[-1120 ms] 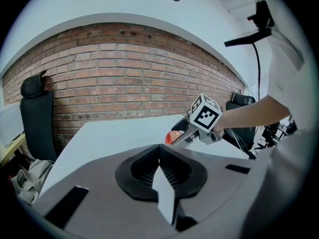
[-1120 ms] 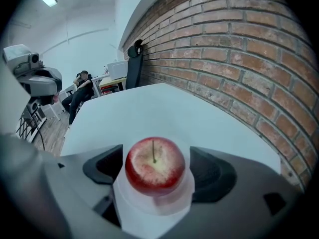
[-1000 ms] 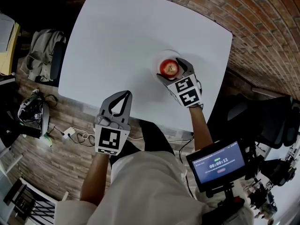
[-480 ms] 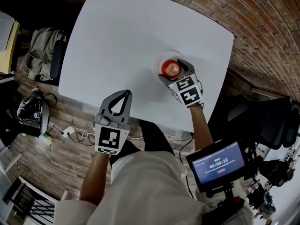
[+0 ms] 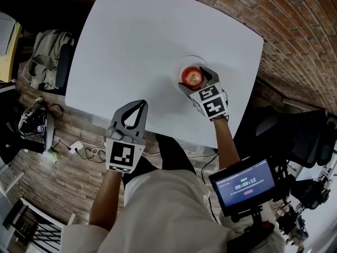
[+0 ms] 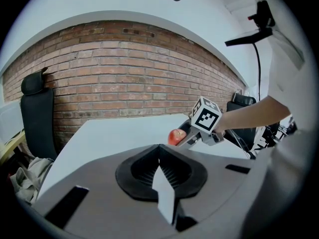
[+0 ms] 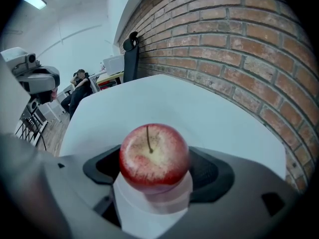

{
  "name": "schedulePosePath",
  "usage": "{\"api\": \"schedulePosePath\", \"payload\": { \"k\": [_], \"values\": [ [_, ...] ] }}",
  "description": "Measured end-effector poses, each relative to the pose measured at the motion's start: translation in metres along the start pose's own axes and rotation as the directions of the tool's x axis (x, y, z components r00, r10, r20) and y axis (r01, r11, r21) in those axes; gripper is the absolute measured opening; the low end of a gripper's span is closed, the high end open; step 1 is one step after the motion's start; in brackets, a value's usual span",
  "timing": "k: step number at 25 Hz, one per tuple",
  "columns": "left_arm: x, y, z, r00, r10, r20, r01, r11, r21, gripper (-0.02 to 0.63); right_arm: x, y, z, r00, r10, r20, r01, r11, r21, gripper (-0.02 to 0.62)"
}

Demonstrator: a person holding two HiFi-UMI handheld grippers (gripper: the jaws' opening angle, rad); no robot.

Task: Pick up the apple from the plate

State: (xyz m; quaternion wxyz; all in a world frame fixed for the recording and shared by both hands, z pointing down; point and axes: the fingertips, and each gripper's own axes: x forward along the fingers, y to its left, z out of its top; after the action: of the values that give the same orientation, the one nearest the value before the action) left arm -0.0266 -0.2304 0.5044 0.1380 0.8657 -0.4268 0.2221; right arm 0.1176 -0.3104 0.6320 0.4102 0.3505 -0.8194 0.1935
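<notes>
Red apple [image 5: 192, 76], yellowish on top, stem up, sits upright on a small white plate [image 5: 182, 65] near the table's [image 5: 137, 46] right edge.

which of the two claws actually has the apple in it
The right claw, over at the plate: its jaws are closed on the apple. The left claw is shut with nothing in it, at the table's near edge.

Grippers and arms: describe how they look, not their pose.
Both the left gripper and right gripper are grey, tapering two-jaw tools with black ribbed pads. Each carries a white cube printed with black square markers. The person wears a pale top; forearms are unsleeved.
</notes>
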Motion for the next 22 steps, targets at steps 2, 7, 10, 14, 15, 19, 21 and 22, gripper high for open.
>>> {"api": "schedulePosePath", "payload": {
  "k": [2, 7, 10, 14, 15, 19, 21, 22],
  "values": [
    [-0.001, 0.0, -0.001, 1.0, 0.002, -0.001, -0.002, 1.0, -0.001, 0.006, 0.0, -0.001, 0.0, 1.0, -0.01, -0.003, 0.01, 1.0, -0.004, 0.397],
    [-0.003, 0.002, -0.002, 1.0, 0.004, -0.004, -0.004, 1.0, -0.001, 0.006, -0.001, -0.003, 0.001, 1.0, -0.025, -0.003, 0.025, 1.0, -0.002, 0.397],
    [-0.004, 0.0, 0.0, 1.0, 0.005, -0.003, -0.005, 1.0, -0.005, 0.006, -0.002, -0.004, 0.0, 1.0, -0.026, -0.002, 0.026, 1.0, 0.0, 0.397],
    [-0.006, -0.002, 0.001, 1.0, 0.005, 0.001, -0.005, 1.0, 0.0, 0.006, -0.002, -0.004, -0.001, 1.0, -0.023, -0.001, 0.023, 1.0, 0.012, 0.397],
    [-0.006, -0.002, 0.001, 1.0, 0.006, 0.002, -0.006, 1.0, 0.001, 0.006, -0.002, -0.004, -0.002, 1.0, -0.021, -0.004, 0.021, 1.0, 0.011, 0.397],
    [-0.011, -0.003, 0.005, 1.0, 0.008, 0.006, -0.008, 1.0, 0.005, 0.006, -0.004, 0.0, -0.004, 1.0, -0.005, -0.016, 0.005, 1.0, 0.016, 0.397],
    [-0.014, -0.004, 0.008, 1.0, 0.009, 0.008, -0.009, 1.0, 0.009, 0.006, -0.007, 0.001, -0.004, 1.0, -0.002, -0.016, 0.002, 1.0, 0.021, 0.397],
    [-0.015, -0.005, 0.009, 1.0, 0.009, 0.009, -0.009, 1.0, 0.012, 0.006, -0.008, 0.001, -0.003, 1.0, -0.003, -0.012, 0.003, 1.0, 0.022, 0.397]
  ]
}}
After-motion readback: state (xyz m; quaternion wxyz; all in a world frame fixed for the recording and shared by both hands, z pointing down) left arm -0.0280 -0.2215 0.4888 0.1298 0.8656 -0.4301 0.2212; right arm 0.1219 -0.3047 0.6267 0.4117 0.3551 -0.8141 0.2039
